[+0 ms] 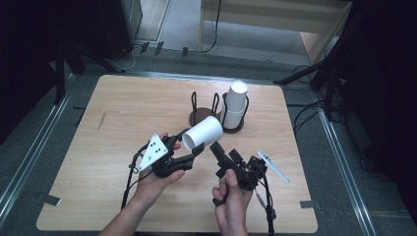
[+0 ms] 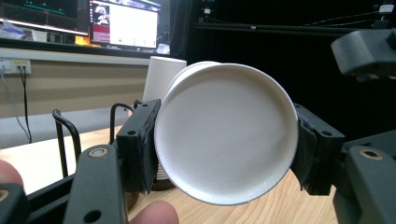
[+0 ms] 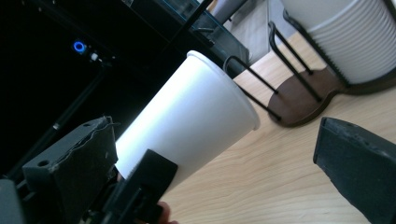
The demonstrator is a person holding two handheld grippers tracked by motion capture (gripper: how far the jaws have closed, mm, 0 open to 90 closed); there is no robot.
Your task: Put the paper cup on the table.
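Nearest the person, two hands come up over the near edge of the wooden table [image 1: 98, 147], each holding a gripper. The left gripper [image 1: 189, 153] is clamped on a white paper cup [image 1: 202, 133], its two jaws pressed against the sides near the cup's base; the cup lies tipped on its side above the table, base toward the person's left hand [image 1: 157, 179] and open mouth pointing away toward the far right. In the left gripper view the round base of the cup [image 2: 226, 140] sits squarely between the jaws. Just to the right, the right gripper [image 1: 220, 153] has its jaws spread apart and holds nothing, with the cup just beside it.

Farther back stands a dark wire cup holder [image 1: 216, 115] with two bays: the left one bare, the right one carrying a stack of white cups [image 1: 235, 105]. That makes one loose cup and one stack. The left half of the tabletop is bare wood, out to its rounded edges.
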